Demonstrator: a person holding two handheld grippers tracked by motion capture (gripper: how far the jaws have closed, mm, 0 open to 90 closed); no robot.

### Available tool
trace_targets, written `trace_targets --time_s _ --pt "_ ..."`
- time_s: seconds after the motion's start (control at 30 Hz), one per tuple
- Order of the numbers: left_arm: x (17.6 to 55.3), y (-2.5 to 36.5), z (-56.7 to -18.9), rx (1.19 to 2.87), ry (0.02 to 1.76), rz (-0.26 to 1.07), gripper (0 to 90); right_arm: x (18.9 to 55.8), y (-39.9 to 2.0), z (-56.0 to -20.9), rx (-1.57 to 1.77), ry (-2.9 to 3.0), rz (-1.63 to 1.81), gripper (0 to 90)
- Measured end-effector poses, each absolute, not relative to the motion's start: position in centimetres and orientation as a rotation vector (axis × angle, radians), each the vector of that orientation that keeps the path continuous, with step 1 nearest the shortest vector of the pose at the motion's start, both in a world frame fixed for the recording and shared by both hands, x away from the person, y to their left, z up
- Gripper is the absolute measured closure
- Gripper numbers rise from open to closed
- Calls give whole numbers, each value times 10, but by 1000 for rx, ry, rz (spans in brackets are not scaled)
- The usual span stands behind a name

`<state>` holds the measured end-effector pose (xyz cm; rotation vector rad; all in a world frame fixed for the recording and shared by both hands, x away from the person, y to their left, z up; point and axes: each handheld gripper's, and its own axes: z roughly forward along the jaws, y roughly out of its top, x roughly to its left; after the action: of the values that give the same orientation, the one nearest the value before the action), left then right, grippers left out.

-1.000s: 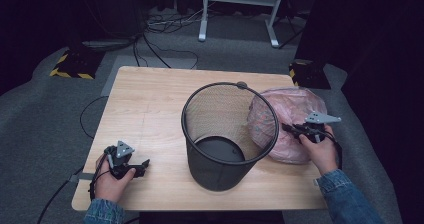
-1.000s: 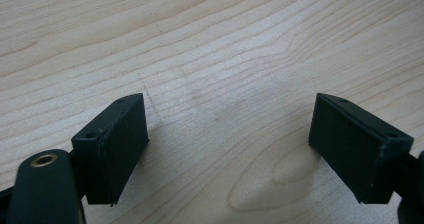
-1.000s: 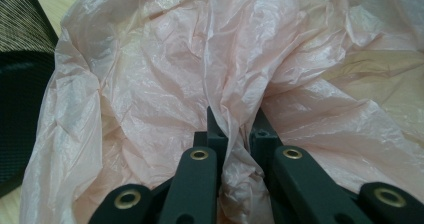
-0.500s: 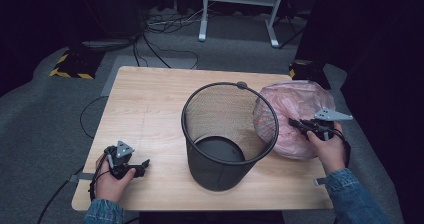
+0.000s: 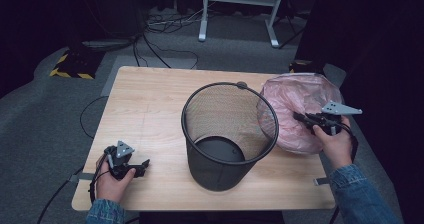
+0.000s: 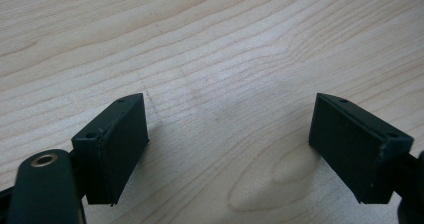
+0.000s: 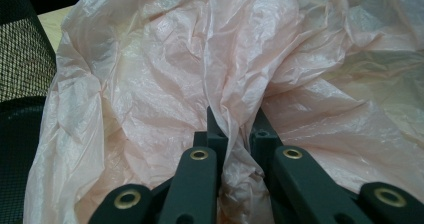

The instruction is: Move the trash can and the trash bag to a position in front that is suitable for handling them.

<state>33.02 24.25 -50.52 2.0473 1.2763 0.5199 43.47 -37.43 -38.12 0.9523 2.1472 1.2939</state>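
**Pink bag pinched at the bench's right end**

Gripping a fold of the pink plastic bag [image 5: 295, 109], the right tool [image 5: 306, 119] has its two black jaws drawn together on the thin film, which bunches up between them in the right gripper view [image 7: 235, 129]. The bag is puffed up and crinkled, sitting at the right end of the wooden bench [image 5: 150, 99], just beside the black mesh bin [image 5: 227, 134] and touching or very nearly touching its wall. The bin stands upright near the middle of the bench, its mouth open and its dark bottom visible through the mesh. The person's right hand [image 5: 336, 145] holds the tool from the near side, a denim sleeve [image 5: 357, 196] behind it.

Over at the near left corner of the bench, the left tool [image 5: 142, 165] rests low in the person's left hand [image 5: 112, 181], well apart from bin and bag. Its jaws stand wide apart with bare wood grain between them, as the left gripper view shows [image 6: 230, 149]. A cable [image 5: 55, 206] trails off it toward the floor.
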Motion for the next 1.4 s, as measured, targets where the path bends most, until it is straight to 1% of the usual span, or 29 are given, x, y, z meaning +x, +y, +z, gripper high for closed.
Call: trace_targets --time_s 0.57,1.03,1.4 --pt "330 242 -505 2047 1276 520 161 433 -381 -361 941 2038 1408 850" --pt "330 243 -505 2047 1276 516 160 428 -384 -341 924 2006 1426 850" --pt "334 247 -505 2072 1221 495 163 428 -385 -329 916 2018 1425 850"
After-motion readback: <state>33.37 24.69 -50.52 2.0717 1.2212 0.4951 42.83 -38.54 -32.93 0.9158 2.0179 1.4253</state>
